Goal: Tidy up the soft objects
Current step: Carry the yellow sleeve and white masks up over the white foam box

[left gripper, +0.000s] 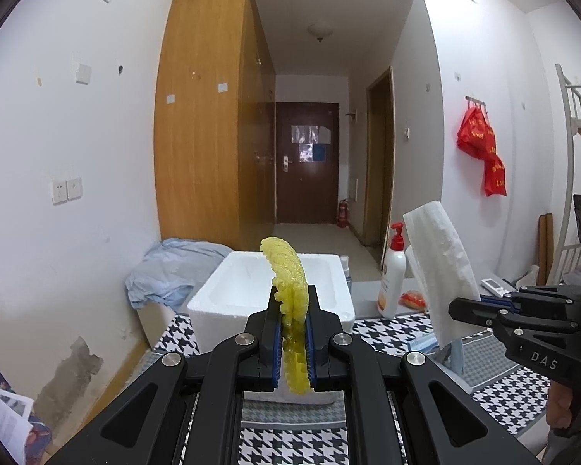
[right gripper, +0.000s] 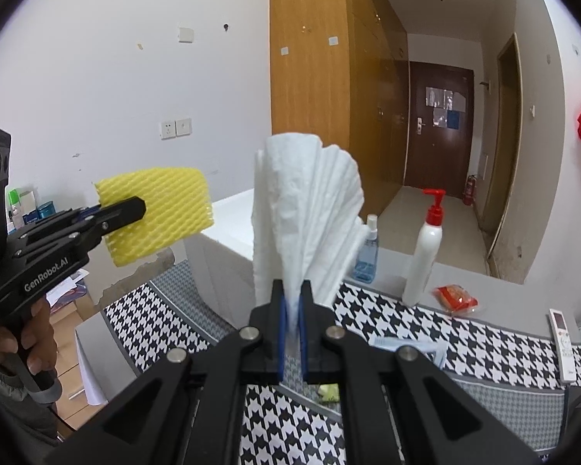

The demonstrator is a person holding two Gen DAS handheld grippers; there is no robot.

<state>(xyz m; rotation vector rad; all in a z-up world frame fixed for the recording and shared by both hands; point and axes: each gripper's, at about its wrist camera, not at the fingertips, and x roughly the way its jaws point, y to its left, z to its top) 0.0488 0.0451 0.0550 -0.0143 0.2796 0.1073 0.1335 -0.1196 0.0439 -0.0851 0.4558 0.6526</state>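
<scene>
My left gripper (left gripper: 293,302) is shut on a yellow foam net (left gripper: 288,275), held edge-on in the air in front of the white foam box (left gripper: 213,294); the net shows flat in the right wrist view (right gripper: 162,213), where the left gripper (right gripper: 137,205) clamps it. My right gripper (right gripper: 291,294) is shut on a white folded cloth (right gripper: 306,209) that fans upward above the table. In the left wrist view the cloth (left gripper: 441,259) hangs at the right, pinched by the right gripper (left gripper: 455,308).
A houndstooth table cover (right gripper: 426,321) carries a white pump bottle (right gripper: 426,248), a blue spray bottle (right gripper: 368,252), a red snack packet (right gripper: 457,298) and a remote control (right gripper: 563,341). A blue cloth bundle (left gripper: 166,271) lies left of the box. Walls and a wardrobe stand behind.
</scene>
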